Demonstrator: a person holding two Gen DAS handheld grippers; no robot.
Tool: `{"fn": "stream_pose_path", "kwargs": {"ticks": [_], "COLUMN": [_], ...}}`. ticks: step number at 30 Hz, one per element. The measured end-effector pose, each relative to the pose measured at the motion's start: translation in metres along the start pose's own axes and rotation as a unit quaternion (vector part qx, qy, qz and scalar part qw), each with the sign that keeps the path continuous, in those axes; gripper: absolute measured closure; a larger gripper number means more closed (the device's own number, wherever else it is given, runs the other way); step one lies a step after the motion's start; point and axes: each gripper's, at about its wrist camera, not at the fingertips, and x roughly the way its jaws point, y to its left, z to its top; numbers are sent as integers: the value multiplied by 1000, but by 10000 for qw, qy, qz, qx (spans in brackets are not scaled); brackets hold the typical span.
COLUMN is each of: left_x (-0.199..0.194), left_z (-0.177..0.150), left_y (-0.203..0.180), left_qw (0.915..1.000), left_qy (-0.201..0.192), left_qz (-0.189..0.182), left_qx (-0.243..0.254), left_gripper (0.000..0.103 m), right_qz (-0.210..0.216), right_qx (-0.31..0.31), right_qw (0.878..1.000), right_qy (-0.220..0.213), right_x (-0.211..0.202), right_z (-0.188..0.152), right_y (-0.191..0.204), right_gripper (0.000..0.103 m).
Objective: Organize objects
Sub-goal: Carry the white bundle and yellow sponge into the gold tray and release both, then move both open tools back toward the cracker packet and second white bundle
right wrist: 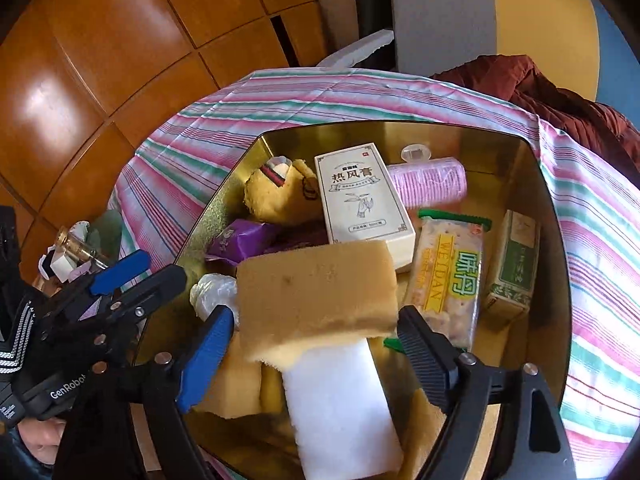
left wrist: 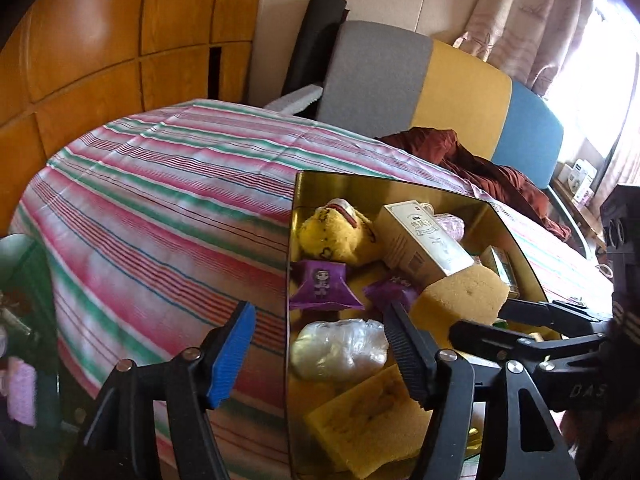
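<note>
With the sponge (right wrist: 318, 304) lying crosswise between my right gripper (right wrist: 316, 354) pads over the gold tin's (right wrist: 536, 184) near edge, jaws spread and barely touching it, my left gripper (left wrist: 324, 356) sits spread and empty at the tin's left wall.

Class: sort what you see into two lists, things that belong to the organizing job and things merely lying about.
Job: gold tin, sponge, white box, cracker packet, plush toy, purple packet.
Lying about: striped cloth, red blanket, curtain.
</note>
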Motion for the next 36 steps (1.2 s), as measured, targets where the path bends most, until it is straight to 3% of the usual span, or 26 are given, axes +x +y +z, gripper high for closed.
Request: {"fn": "stream_pose_path", "kwargs": {"ticks": [19,36], "left_x": [-37,-56], "left_z": [-12,-22], "left_y": [-25,-61], "left_qw": [9980,9963], "left_qy": [-453,-505], "left_qz": [308,40], "left_qx": [321,698], "left_gripper": [24,23], "right_qz": [-545,-1039], "right_qx": [-110,48], "right_qw": [9967,9900], "right_qy": [-598,-954], "right_x": [-47,-76], "right_z": [-23,-46], "right_y": [6,-5], "right_gripper": [16,16]}}
